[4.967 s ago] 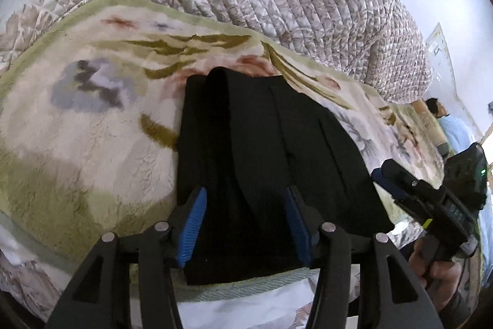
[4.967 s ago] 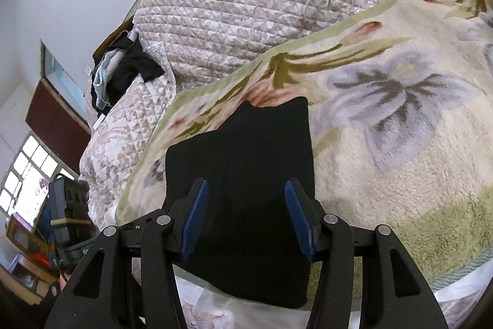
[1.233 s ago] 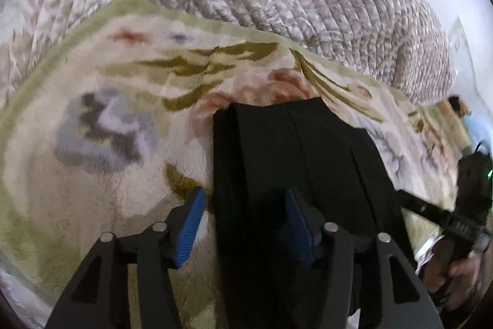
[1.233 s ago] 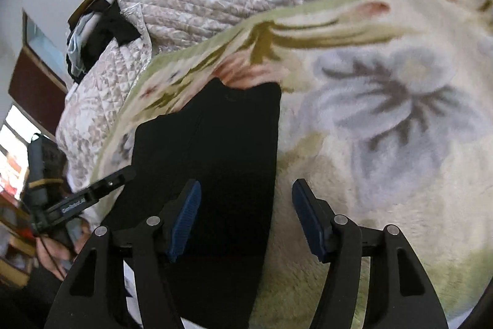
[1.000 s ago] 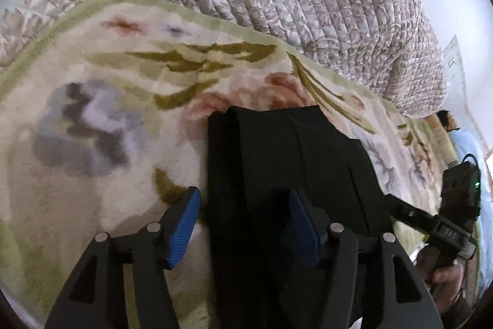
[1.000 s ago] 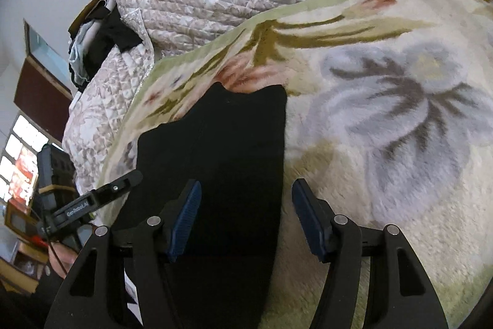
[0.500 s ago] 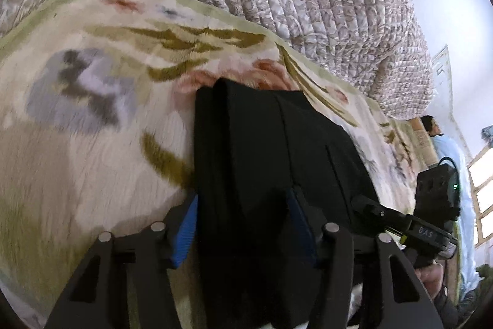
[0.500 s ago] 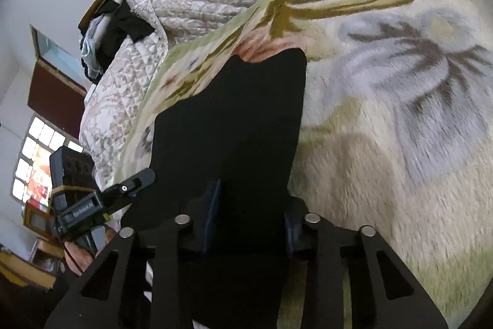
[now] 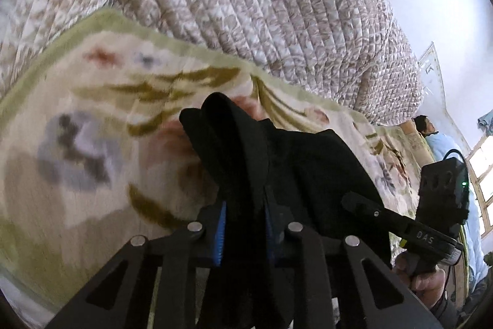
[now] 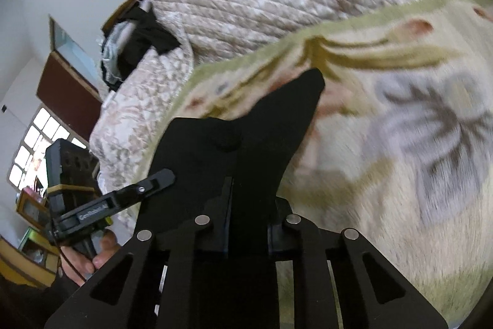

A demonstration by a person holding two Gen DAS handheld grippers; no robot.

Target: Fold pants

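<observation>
Lying on the floral blanket point(image 9: 77, 174) of the bed, the black pants point(image 9: 308, 162) are gripped at their near edge. The left gripper point(image 9: 243, 233) and the right gripper point(image 10: 248, 224) are both closing on that cloth, side by side. The long axis runs away from both grippers, toward the quilt point(image 9: 262, 5).

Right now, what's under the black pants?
A fluffy flowered blanket lies beneath the black pants. Whatever part of its pattern sits directly below the cloth is hidden.
</observation>
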